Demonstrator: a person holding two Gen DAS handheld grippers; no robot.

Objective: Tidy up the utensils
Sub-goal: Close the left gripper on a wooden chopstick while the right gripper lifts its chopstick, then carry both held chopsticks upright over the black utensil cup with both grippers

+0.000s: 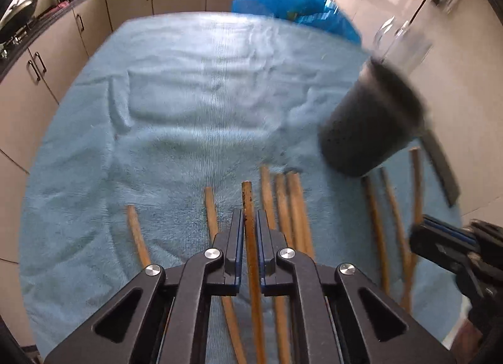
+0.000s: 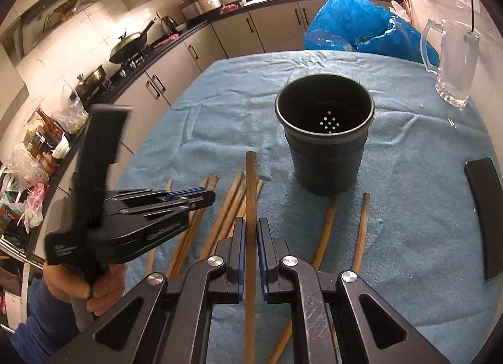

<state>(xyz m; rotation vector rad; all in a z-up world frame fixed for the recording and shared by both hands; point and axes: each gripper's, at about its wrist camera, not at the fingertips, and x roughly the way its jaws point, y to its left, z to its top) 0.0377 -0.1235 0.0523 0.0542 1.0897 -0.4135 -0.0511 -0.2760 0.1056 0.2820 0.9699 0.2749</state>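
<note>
Left gripper (image 1: 250,222) jaws clamped on one wooden chopstick (image 1: 249,203), stick running up between the blue-edged pads and poking out past the tips. Right gripper (image 2: 251,232) also clamped on a single chopstick (image 2: 251,181), darker and worn, its end pointing toward the black holder cup (image 2: 325,144). Cup stands upright on the blue towel (image 2: 408,206), empty, drain holes visible in its bottom. The remaining loose chopsticks (image 2: 220,216) lie scattered on the towel in front of the cup, a bunch to the left and two more (image 2: 361,222) near the cup base. Left wrist view is motion-blurred, cup there looks tilted and smeared. A hand (image 2: 85,285) with a blue sleeve holds the left gripper's handle in the right wrist view. Flat black object (image 2: 485,216) lies at the towel's right edge. Glass mug (image 2: 452,62) stands at the far right corner, blue plastic bag (image 2: 355,24) behind the table. Kitchen counter with wok (image 2: 132,43) at left. No readable brand, label or writing anywhere; the bag's print is too blurred.
</note>
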